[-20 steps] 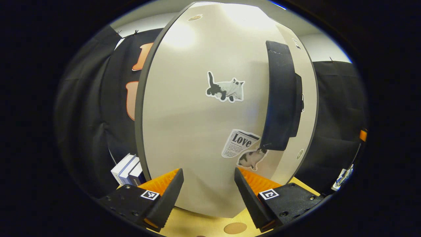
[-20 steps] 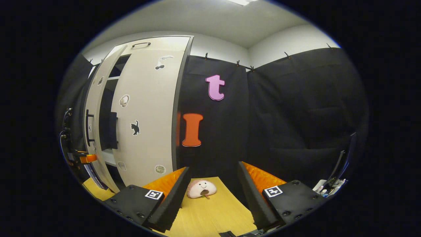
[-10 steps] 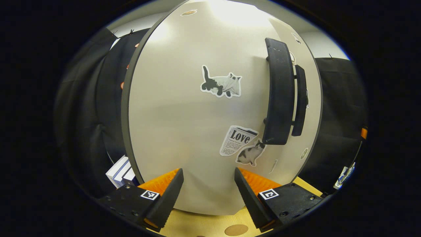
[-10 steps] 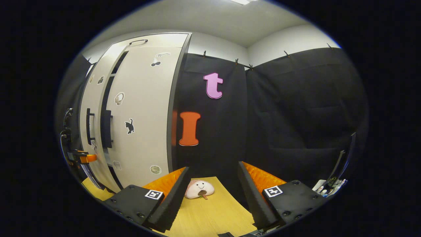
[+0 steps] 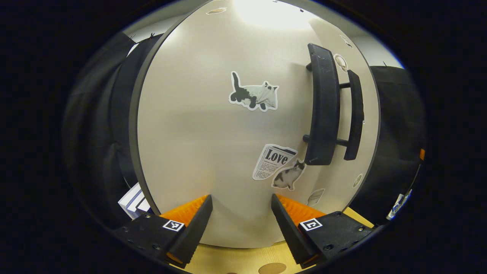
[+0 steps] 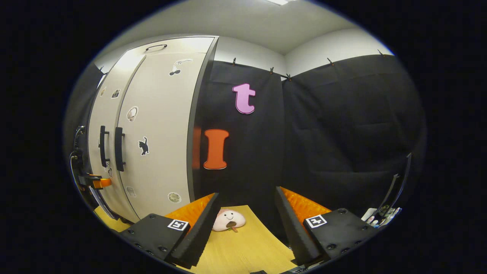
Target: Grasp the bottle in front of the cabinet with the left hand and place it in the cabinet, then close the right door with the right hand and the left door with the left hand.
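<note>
Black cloth walls and a pale ceiling are seen beyond the right gripper (image 6: 243, 224), whose fingers are spread with nothing between them but bare wooden tabletop (image 6: 247, 251) and a small plush toy (image 6: 228, 220) lying just ahead of the tips. Off to the left of those fingers the cabinet (image 6: 152, 125) is seen with both doors flush and the two dark handles (image 6: 110, 146) side by side, so both closings are judged done or all but done.

Directly ahead of the left gripper (image 5: 239, 224) the left door (image 5: 213, 133) is met at very close range; its fingers are held apart, empty, with the tips at or nearly at the door face, though contact cannot be told. The left door's handle (image 5: 323, 110) sits above and to the right of these fingers, beside the right door's.

No bottle is in sight; it is judged to be shut inside the cabinet. Little is left beyond drawing the left gripper away.
</note>
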A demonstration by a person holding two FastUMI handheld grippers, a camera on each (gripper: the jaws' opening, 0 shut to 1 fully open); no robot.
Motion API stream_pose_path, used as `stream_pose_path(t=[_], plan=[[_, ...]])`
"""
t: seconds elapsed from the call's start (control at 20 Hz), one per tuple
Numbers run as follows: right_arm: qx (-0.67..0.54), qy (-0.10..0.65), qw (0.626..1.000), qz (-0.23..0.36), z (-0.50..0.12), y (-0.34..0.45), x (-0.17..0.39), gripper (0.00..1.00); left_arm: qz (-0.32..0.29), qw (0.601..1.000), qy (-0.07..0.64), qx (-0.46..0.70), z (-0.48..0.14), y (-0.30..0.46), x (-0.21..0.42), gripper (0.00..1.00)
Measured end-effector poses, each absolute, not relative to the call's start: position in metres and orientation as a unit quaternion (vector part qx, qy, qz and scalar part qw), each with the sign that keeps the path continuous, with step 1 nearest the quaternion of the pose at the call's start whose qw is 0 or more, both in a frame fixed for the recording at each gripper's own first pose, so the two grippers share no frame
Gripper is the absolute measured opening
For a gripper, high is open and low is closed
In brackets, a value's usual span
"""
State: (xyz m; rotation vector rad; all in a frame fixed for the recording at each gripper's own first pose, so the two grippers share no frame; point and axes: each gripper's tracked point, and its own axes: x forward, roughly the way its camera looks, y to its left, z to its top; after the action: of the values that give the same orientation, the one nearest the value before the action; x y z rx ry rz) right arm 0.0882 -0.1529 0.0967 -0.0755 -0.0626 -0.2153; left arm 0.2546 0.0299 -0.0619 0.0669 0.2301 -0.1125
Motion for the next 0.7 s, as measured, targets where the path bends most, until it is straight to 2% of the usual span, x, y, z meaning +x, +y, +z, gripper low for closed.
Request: stream_pose_path(t=[0.5, 0.7], plan=[[-0.031, -0.037, 0.994, -0.096, 0.11, -0.163, 0.098, 0.95, -0.038, 0.99, 0.136, -0.001, -0.043, 0.033, 0.224, 0.95], [-0.024, -0.035, 0.996, -0.084, 0.114, -0.164, 0.105, 0.95, -0.039, 0.994, 0.099, 0.016, 0.001, 0.032, 0.205, 0.95]])
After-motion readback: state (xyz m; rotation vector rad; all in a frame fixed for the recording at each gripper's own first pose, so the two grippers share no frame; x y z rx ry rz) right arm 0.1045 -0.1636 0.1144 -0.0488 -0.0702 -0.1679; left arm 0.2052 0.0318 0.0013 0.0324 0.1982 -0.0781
